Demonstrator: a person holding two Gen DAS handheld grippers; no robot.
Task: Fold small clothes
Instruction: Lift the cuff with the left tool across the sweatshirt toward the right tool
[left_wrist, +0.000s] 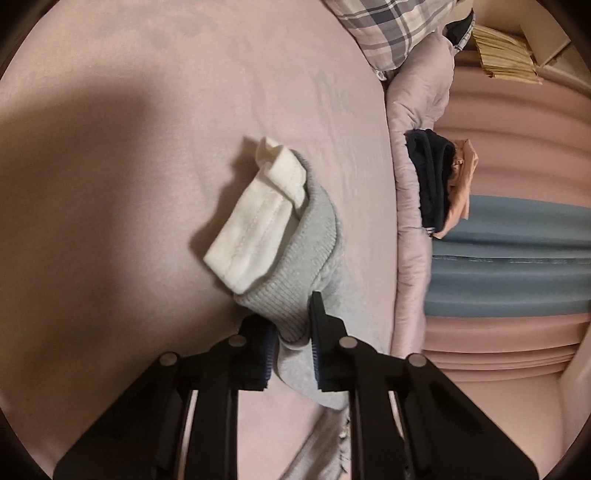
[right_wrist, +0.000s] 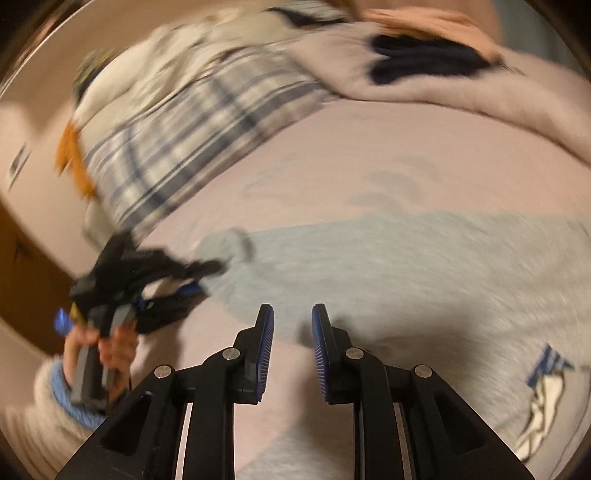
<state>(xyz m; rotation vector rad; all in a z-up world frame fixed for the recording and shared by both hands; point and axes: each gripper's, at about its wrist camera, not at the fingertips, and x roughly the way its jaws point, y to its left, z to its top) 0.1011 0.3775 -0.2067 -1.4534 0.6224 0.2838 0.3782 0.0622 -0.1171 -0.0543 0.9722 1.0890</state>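
A grey sweatshirt-like garment (right_wrist: 406, 266) lies spread on the pink bed sheet (left_wrist: 129, 166), with a blue and white print (right_wrist: 543, 402) near its right side. My left gripper (left_wrist: 290, 317) is shut on the ribbed grey cuff (left_wrist: 288, 288) of this garment. A folded white cloth (left_wrist: 255, 229) lies against that cuff, one end tucked behind the ribbed band. In the blurred right wrist view, a hand (right_wrist: 110, 347) holds the left gripper (right_wrist: 210, 273) at the sleeve's end. My right gripper (right_wrist: 292, 310) hovers over the garment's near edge, open a little, with nothing between its pads.
A plaid pillow (left_wrist: 391, 29) lies at the head of the bed. A pale quilt (left_wrist: 413, 184) is bunched along the bed's far side, with folded navy clothes (left_wrist: 432, 177) and a peach cloth (left_wrist: 461, 184) on it.
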